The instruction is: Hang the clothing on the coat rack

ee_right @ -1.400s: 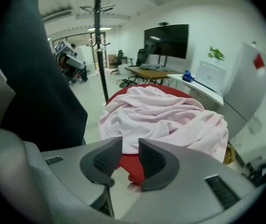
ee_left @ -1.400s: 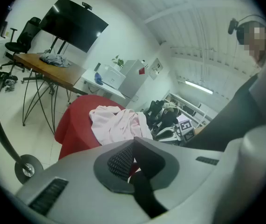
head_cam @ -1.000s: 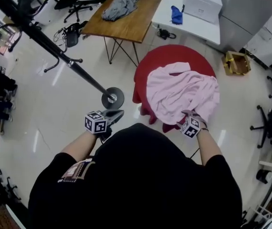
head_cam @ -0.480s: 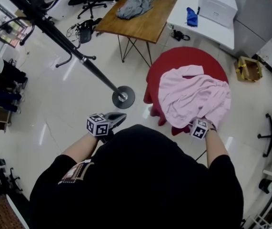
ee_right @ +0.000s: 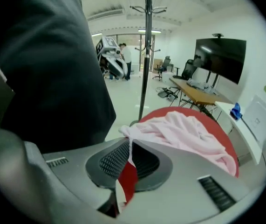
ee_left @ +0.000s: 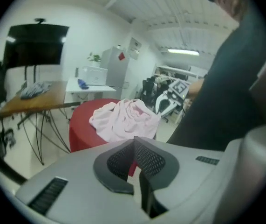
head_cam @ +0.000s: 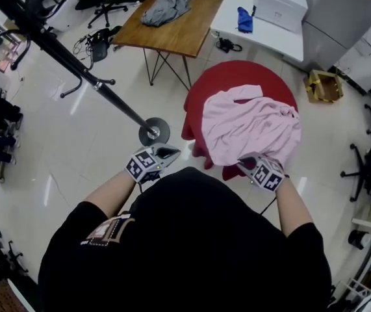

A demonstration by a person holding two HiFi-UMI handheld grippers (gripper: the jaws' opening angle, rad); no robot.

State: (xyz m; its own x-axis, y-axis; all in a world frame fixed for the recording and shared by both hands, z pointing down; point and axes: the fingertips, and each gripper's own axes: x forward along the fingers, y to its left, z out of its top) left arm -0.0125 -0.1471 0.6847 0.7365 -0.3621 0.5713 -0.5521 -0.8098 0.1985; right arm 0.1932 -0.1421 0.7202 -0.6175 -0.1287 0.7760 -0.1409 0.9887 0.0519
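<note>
A pink garment (head_cam: 250, 125) lies crumpled on a round red table (head_cam: 237, 77). My right gripper (head_cam: 247, 164) is at the garment's near edge, its jaws closing. In the right gripper view a thin fold of the pink garment (ee_right: 188, 134) is pinched between the pads at the right gripper (ee_right: 130, 143) tips. My left gripper (head_cam: 166, 152) is shut and holds nothing, just left of the table near the coat rack base (head_cam: 154, 131). The black coat rack pole (head_cam: 75, 67) runs up to the far left. From the left gripper (ee_left: 133, 141) view the pink garment (ee_left: 123, 120) lies ahead.
A wooden table (head_cam: 185, 34) with a grey garment (head_cam: 166, 5) stands behind the red table. A white desk (head_cam: 263, 34) is at the back right, and a cardboard box (head_cam: 321, 85) sits on the floor at right. Office chairs stand at the far left and right edges.
The right gripper's jaws have come together on the near edge of the pink garment. The left gripper has shifted slightly right, toward the rack base.
</note>
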